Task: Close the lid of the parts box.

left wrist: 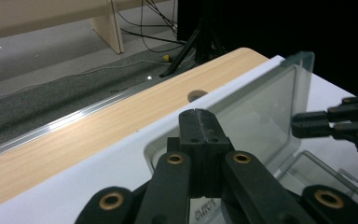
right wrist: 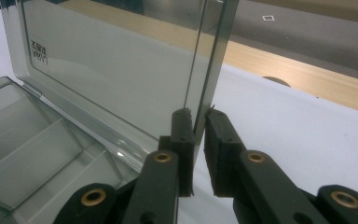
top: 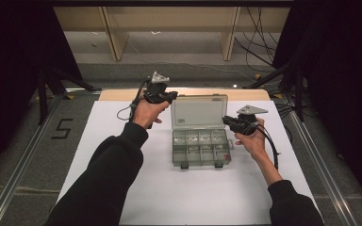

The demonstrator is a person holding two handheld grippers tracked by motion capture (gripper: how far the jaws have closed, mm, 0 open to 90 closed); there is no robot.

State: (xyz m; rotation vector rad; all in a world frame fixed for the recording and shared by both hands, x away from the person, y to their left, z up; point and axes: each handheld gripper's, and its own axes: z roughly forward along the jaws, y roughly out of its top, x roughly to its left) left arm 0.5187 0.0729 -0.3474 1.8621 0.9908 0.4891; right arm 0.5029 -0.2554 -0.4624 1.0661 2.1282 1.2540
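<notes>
A clear grey plastic compartment box (top: 201, 151) sits mid-table with its lid (top: 199, 111) standing upright and open. My left gripper (top: 172, 97) is at the lid's upper left corner. In the left gripper view its jaws (left wrist: 199, 114) are pressed together with nothing between them, and the lid (left wrist: 261, 107) stands just behind. My right gripper (top: 225, 120) is at the lid's right edge. In the right gripper view the gripper (right wrist: 196, 115) is shut on the lid's side rim (right wrist: 204, 70), above the empty compartments (right wrist: 28, 140). The right gripper (left wrist: 300, 125) also shows in the left gripper view.
A white sheet (top: 184, 197) covers the table, with a bare wooden strip (top: 122, 94) and a round hole (left wrist: 196, 95) along the far edge. Beyond lie cables, stand legs (top: 264, 77) and wooden bench legs (top: 113, 37). A "5" mark (top: 62, 128) is on the floor at left.
</notes>
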